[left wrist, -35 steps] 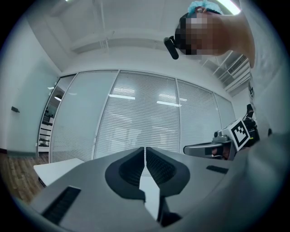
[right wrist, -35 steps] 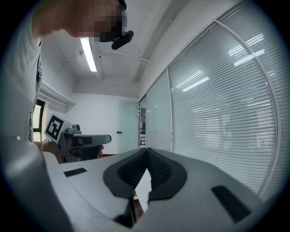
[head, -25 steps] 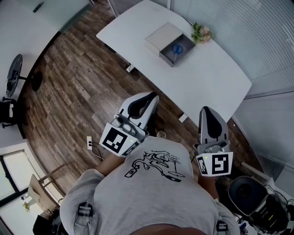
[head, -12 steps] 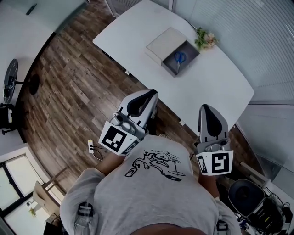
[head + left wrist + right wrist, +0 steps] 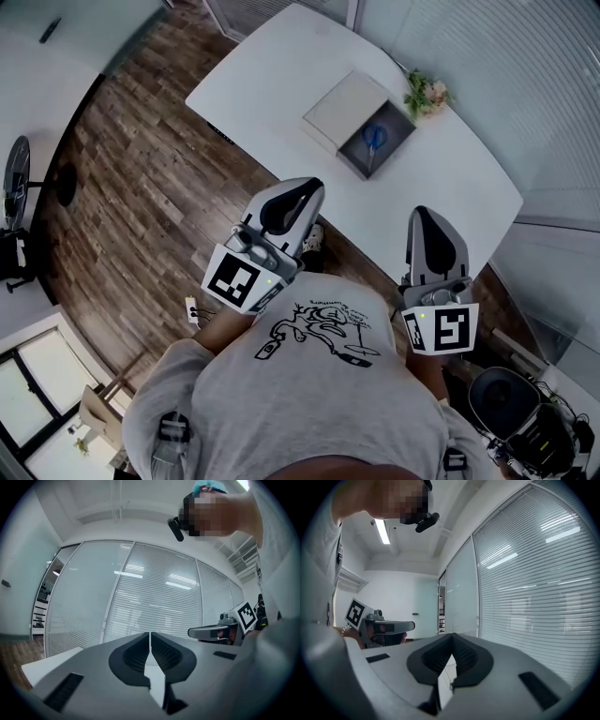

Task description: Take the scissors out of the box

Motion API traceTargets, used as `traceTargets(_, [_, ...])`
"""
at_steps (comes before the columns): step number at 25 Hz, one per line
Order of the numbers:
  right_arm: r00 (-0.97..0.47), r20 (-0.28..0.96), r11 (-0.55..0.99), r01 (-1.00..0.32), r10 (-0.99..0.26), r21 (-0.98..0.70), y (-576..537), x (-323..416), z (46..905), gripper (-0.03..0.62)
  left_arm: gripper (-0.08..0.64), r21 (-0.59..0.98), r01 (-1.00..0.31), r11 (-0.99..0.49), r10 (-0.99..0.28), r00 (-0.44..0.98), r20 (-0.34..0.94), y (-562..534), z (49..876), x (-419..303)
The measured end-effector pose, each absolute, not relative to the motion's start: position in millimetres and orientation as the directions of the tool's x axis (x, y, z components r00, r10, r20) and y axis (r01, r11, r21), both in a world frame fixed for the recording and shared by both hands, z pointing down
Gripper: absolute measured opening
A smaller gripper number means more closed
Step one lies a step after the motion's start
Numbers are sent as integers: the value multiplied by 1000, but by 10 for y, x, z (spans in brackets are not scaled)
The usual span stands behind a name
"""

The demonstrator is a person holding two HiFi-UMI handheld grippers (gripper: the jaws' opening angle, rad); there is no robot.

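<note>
In the head view an open grey box (image 5: 353, 161) stands on the white table (image 5: 272, 75), its lid (image 5: 345, 107) lying against its left side. Blue-handled scissors (image 5: 375, 138) lie inside the box. Both grippers are held in front of the person's chest, short of the table's near edge and well apart from the box. The left gripper (image 5: 298, 187) (image 5: 150, 634) is shut with nothing between its fingers. My right gripper (image 5: 424, 214) (image 5: 452, 637) is shut and empty too. Each gripper view shows only blinds, glass walls and the other gripper, not the box.
A small bunch of flowers (image 5: 427, 94) sits on the table just right of the box. A glass wall with blinds runs behind the table. A dark office chair (image 5: 506, 403) stands at the lower right, and a power strip (image 5: 192, 307) lies on the wood floor.
The table and box have slid lower and to the right in the head view as the person moves toward them. Both grippers stay shut and level in front of the chest.
</note>
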State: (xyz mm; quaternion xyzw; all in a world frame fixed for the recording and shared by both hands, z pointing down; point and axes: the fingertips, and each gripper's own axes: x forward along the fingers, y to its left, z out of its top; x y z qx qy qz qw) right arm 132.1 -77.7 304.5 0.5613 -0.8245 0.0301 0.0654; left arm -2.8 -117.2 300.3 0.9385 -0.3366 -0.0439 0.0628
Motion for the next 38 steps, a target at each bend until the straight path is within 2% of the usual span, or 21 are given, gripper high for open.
traceTargets(18, [-284,158,292,-956,-946,30,-1364,1302,3222,6,29,145,-554,-820,-561,828,-13,-1802,3200,30])
traceTargets(24, [-300,189,309,-951,-935,19,-1460,1337,3354,6,29,144,-534,-833,-541,841,-11,-1812,3215,124])
traceTargets(38, [-302,461,322,-946,-834,-36,-2239,1546,4680,30,29,145,-533,-833,-542,840,-26,-1811,3163,149])
